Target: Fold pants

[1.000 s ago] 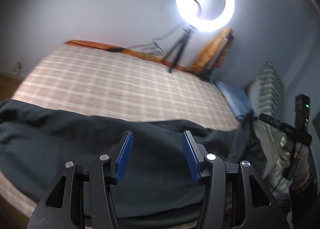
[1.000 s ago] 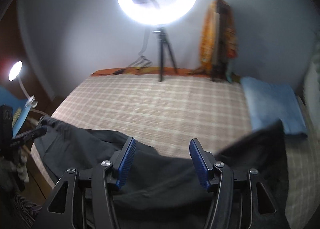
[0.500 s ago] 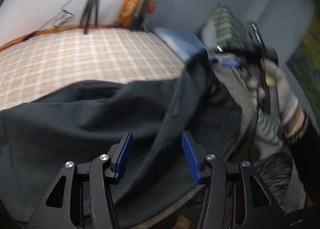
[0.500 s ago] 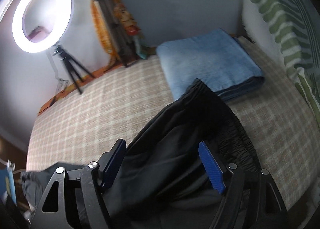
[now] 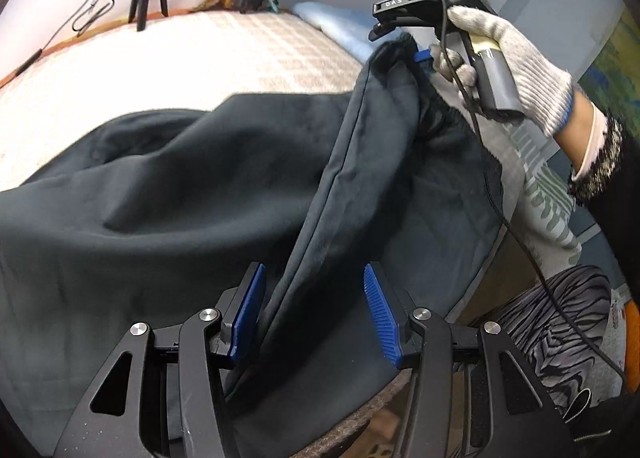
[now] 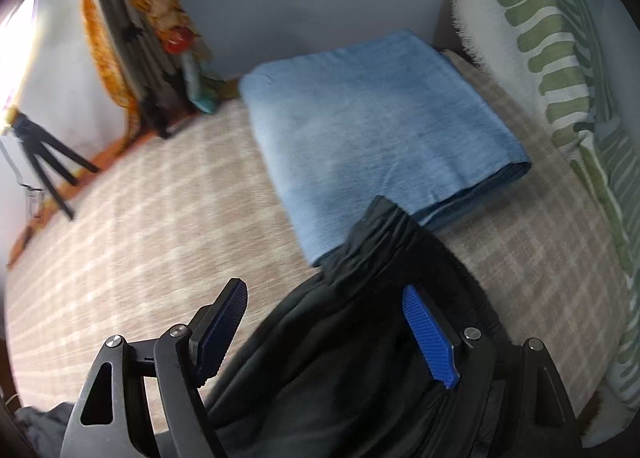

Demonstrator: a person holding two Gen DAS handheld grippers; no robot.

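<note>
The dark pants lie spread over the near part of the bed, which has a beige checked cover. One edge of the cloth rises as a ridge from in front of my left gripper up to my right gripper. In the right wrist view the gathered waistband end reaches the corner of a folded blue blanket and overlaps it a little.

My left gripper stands about half open. A fold of the pants runs up between its blue pads; I cannot tell whether the left pad touches the cloth, and the right pad is clear of it.

My right gripper has just been opening and its jaws now stand wide. The pants lie under and between them, and neither pad presses on the cloth. From the left wrist view I see the gloved hand that carries it, with a cable trailing down.

Beyond the bed a tripod stands by the wall, orange fabric hangs in the corner, and a white cloth with green leaf print hangs at the right.
</note>
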